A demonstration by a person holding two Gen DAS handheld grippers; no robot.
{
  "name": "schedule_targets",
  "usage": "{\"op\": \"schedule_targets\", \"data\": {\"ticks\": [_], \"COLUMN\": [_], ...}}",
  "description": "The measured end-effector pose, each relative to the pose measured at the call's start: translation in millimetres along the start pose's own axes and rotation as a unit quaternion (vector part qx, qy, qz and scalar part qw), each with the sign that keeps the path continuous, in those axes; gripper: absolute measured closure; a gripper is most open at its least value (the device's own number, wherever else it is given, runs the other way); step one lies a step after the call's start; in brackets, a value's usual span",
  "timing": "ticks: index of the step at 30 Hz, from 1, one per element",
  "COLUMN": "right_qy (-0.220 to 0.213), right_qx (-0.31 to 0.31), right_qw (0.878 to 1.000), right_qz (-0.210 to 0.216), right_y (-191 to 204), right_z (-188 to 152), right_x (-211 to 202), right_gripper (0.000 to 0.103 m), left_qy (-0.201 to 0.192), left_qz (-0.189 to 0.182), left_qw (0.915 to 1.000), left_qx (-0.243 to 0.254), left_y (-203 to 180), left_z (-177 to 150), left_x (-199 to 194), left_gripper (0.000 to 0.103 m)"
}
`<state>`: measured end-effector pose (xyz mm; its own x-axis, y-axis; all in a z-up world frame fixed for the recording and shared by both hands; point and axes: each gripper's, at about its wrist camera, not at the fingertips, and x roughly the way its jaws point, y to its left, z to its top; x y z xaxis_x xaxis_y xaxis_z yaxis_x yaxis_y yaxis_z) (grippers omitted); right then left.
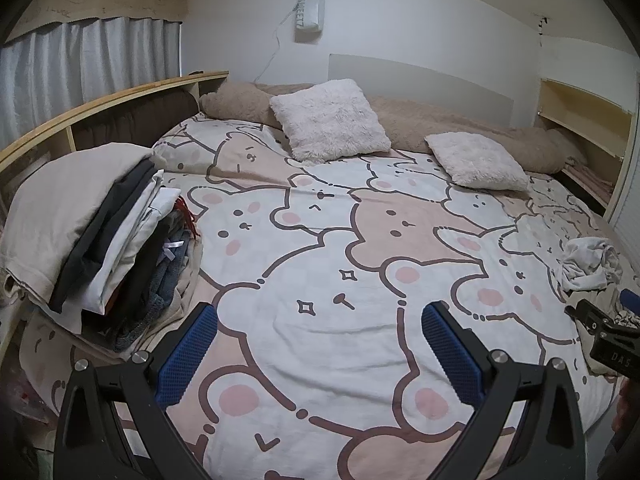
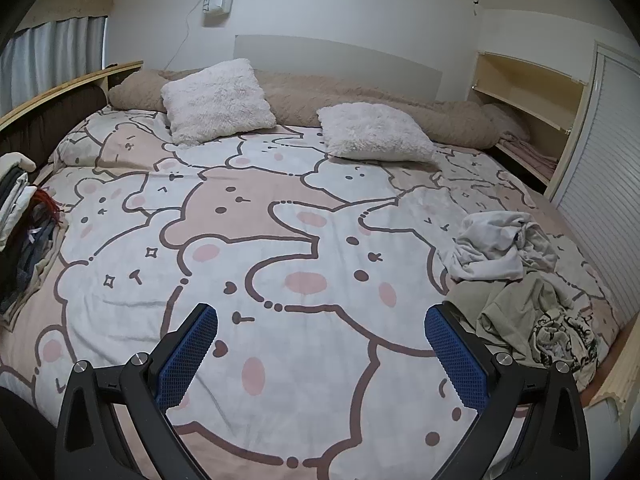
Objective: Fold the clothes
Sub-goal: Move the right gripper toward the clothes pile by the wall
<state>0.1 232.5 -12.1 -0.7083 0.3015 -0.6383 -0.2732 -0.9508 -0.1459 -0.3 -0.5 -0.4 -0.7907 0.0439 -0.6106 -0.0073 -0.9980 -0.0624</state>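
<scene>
Right wrist view: the right gripper (image 2: 320, 320) hangs spread and empty over the bear-print bedspread (image 2: 280, 240), with a crumpled white garment (image 2: 492, 250) and a rumpled olive garment with a black print (image 2: 532, 320) heaped just to its right. Across the bed, the left gripper (image 1: 320, 322) is likewise spread and holding nothing, beside a leaning stack of folded clothes (image 1: 92, 224). By the look of it, one garment is between folds; the heap awaits a pinch at an edge.
</scene>
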Motion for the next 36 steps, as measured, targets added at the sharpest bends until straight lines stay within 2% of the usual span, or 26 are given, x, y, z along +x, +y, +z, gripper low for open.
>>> {"op": "schedule_targets", "data": {"ticks": [9, 36], "right_qy": [0.013, 0.031], "right_qx": [0.004, -0.003], "right_qw": [1.000, 0.999], "right_qz": [0.001, -0.001], "right_y": [-1, -3], "right_z": [-3, -11], "right_x": [6, 19], "right_gripper": [0.000, 0.000], "left_qy": [-0.005, -0.001], "left_qz": [0.014, 0.007], "left_qw": [0.9995, 0.9996], "left_qx": [0.027, 0.026], "left_y": [-13, -11], "left_z": [-3, -5], "left_x": [-2, 6], "left_gripper": [0.000, 0.000]}}
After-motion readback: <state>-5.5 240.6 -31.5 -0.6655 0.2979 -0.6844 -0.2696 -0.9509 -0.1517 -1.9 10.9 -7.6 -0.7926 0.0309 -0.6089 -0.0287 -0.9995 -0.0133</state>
